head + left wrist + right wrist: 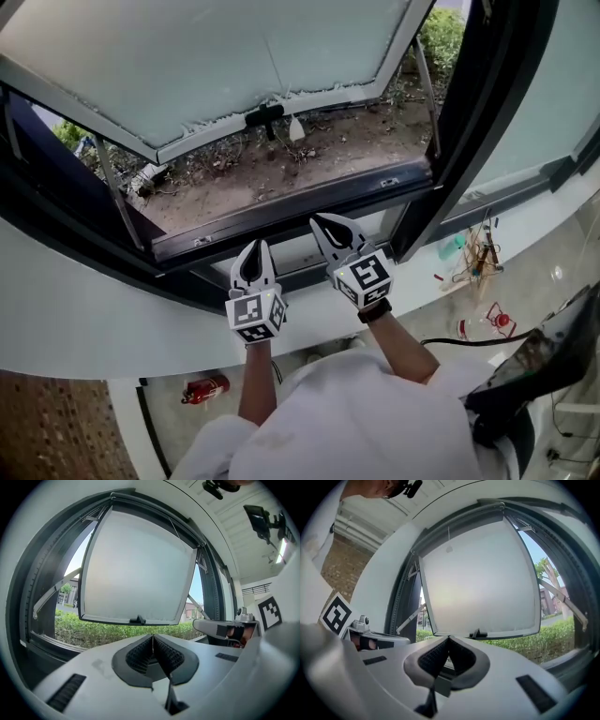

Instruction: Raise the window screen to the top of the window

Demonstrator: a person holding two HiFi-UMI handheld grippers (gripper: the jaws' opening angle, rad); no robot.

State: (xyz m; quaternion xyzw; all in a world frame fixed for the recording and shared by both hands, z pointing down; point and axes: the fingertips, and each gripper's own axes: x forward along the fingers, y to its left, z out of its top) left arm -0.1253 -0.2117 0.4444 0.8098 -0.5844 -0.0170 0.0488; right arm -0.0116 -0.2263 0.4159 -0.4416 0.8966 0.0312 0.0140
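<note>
Both grippers are clenched on nothing: the left gripper (254, 247) and right gripper (322, 225) sit side by side at 6 o'clock of the window opening, tips near its bottom rail (281, 214). The glass sash (234, 66) stands tilted outward at 12 o'clock. No mesh shows across the opening, so the window screen is either gathered low awaiting a lift or already up; which, I cannot tell. No container is in play.

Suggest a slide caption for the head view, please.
Shut, empty left tongs and right tongs poised near the lower frame of the outward-opened window.
</note>
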